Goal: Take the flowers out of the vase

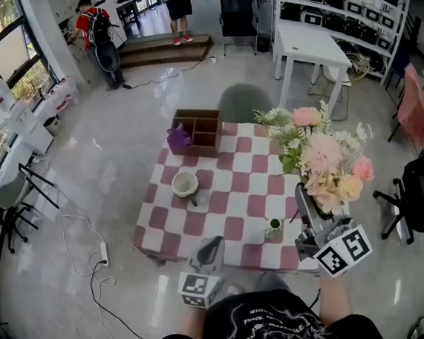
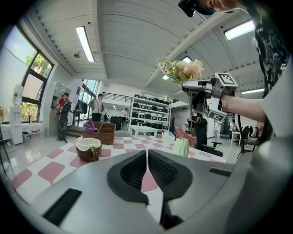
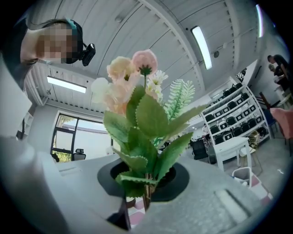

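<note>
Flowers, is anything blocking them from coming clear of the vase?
Nothing visible does. The right gripper clamps the flowers by their stems, held above the green vase on the table, open air around.

Pink and peach flowers (image 1: 323,158) hang clear above the small green vase (image 1: 274,228), which stands upright.

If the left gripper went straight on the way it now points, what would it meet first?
Most likely the checked tablecloth, in the gap between the brown bowl and the small green vase. The left gripper points slightly down towards that gap. Depth is hard to judge here.
</note>
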A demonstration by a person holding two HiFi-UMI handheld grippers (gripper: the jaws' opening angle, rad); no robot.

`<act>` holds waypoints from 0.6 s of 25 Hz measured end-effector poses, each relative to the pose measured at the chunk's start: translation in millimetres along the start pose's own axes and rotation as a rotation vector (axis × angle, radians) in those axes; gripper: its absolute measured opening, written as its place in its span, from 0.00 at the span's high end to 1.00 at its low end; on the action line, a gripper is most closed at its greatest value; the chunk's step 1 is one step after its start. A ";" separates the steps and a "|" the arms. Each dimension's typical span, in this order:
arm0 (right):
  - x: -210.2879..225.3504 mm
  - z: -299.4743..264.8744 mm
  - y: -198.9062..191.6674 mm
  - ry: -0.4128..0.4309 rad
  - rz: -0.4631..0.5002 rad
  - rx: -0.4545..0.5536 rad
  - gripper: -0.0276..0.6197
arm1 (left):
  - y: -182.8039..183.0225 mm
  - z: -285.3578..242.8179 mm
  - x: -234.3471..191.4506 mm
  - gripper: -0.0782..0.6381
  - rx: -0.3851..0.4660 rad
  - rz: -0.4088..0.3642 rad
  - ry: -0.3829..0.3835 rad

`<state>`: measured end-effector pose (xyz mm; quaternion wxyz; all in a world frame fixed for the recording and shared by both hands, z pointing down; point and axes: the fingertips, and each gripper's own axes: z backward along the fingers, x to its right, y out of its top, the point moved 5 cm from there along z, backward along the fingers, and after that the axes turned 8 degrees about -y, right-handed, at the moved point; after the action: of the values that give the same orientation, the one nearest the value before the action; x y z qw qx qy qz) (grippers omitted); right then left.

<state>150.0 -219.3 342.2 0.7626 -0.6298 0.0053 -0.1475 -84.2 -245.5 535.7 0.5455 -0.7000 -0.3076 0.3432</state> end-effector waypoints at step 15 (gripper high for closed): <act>44.3 33.9 -4.9 -0.167 0.009 -0.057 0.87 | 1.9 -24.8 13.1 0.86 -0.011 -0.007 -0.071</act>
<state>197.8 -197.9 361.8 0.7427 -0.6614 -0.0515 -0.0909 -56.3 -249.0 536.1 0.5314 -0.6893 -0.3311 0.3645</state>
